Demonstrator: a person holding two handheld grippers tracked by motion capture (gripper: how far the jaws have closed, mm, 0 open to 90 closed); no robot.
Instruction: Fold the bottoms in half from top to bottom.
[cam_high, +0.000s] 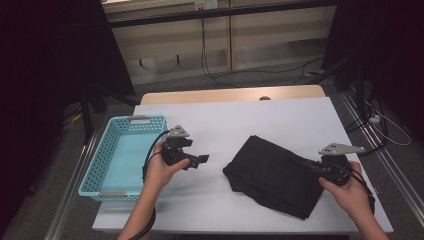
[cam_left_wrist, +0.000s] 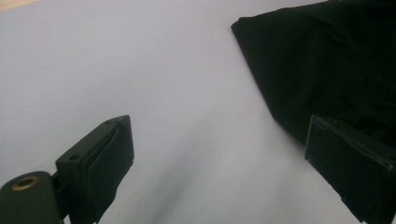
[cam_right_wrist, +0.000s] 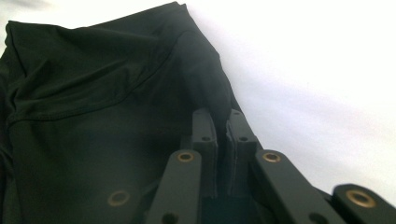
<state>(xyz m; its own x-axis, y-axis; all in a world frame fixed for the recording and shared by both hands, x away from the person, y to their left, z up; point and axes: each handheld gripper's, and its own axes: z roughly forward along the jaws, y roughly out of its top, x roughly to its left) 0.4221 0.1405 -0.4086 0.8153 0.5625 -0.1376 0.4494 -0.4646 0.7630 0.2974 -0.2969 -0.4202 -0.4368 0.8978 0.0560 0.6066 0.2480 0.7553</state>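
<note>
High view: one white worktop (cam_high: 280, 120) carries one turquoise basket (cam_high: 100, 165) and one folded black cloth (cam_high: 272, 175).

Left gripper view: left tool (cam_left_wrist: 219, 163) gapes wide, holding nothing.

Right gripper view: right tool (cam_right_wrist: 223, 119) pinches the cloth's edge (cam_right_wrist: 205, 88).

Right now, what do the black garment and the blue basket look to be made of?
Garment: thin, soft knit fabric, matte; it creases and bunches where the right claw pinches a fold. Probably jersey, but that is a guess. Basket: rigid moulded plastic, slightly glossy, with perforated walls.
</note>
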